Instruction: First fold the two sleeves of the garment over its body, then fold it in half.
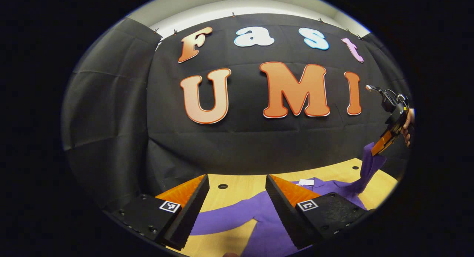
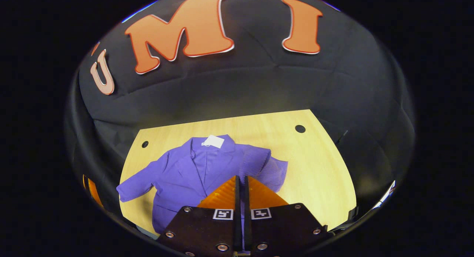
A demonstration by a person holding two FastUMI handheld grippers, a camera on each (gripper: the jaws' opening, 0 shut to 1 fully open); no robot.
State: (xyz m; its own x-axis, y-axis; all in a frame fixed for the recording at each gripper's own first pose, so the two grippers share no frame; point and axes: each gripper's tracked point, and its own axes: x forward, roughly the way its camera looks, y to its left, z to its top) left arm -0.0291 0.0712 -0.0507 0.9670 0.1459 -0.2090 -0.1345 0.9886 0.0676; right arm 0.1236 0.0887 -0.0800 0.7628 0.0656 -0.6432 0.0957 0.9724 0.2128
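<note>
A purple, collared cloth garment (image 2: 192, 172) with a small white tag (image 2: 213, 141) at its neck lay face up on the pale wooden tabletop (image 2: 318, 168) of the booth, its collar toward the black cloth wall (image 2: 237, 86). In the right gripper view, the sleeve on the picture's left (image 2: 135, 184) stretched flat outward across the wood, while the sleeve on the picture's right (image 2: 268, 166) was drawn up off the surface toward the right gripper (image 2: 241, 183), whose two fingers stood pressed together with a strip of purple fabric caught between them; that gripper was thus clenched on the sleeve. In the left gripper view, the same gripper (image 1: 377, 149) appeared at the far right edge, raised above the table in a person's hand (image 1: 407, 125), with the pinched sleeve (image 1: 366, 170) hanging from its tips in a taut fold down to the garment's shoulder. The left gripper (image 1: 237, 192) was held low over the near part of the garment, its two fingers spread wide apart and grasping nothing, with purple cloth (image 1: 259, 220) and bare wood visible in the gap between them. Small dark round holes (image 2: 300, 129) dotted the tabletop near its far edge.
</note>
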